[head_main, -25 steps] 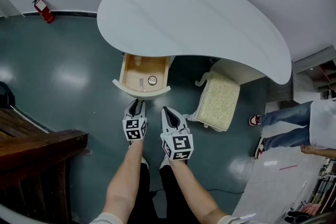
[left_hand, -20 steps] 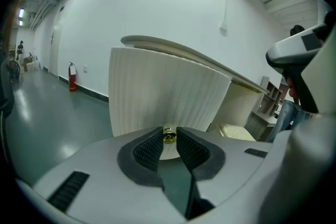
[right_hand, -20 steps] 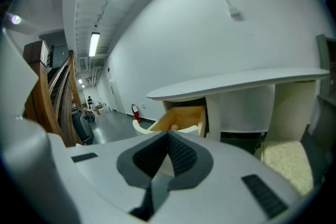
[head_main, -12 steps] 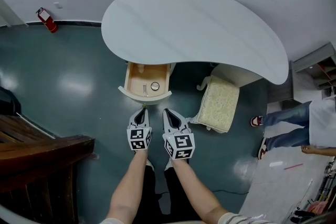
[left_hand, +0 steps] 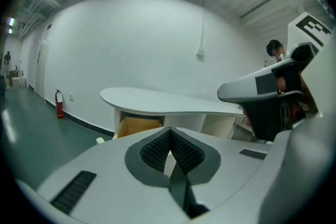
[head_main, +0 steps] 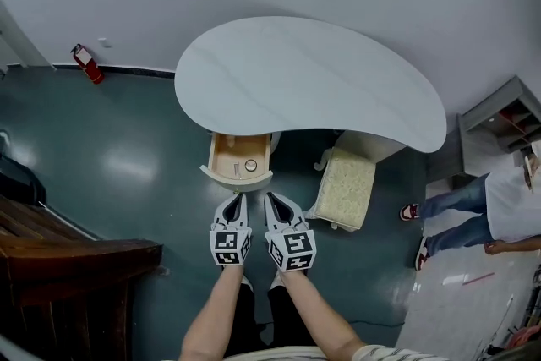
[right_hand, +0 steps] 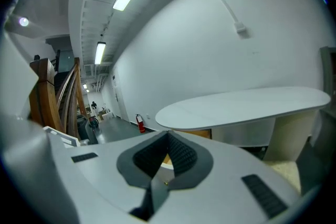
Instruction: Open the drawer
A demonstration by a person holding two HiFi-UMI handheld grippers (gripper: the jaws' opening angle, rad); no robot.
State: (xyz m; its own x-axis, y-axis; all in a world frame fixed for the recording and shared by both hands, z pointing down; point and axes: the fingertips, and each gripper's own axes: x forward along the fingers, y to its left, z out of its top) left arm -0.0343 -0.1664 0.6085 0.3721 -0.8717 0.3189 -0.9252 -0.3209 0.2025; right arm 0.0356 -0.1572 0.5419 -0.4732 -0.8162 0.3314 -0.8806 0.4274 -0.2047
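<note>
The drawer stands pulled out from under the white curved desk, its light wood inside showing with a small round thing and a thin stick in it. My left gripper hangs just short of the drawer front, apart from it, shut with nothing between its pads. My right gripper is beside it, also shut and empty. In the left gripper view the shut left gripper points at the drawer below the desk. The right gripper view shows the shut right gripper and the desk.
A cream cushioned stool stands right of the drawer under the desk. A person stands at the far right. A red fire extinguisher sits by the wall at left. Dark wooden stairs fill the lower left.
Both grippers have risen and drawn back from the drawer front. The left gripper's jaws, apart near the drawer edge before, are now shut. The drawer stays open.
</note>
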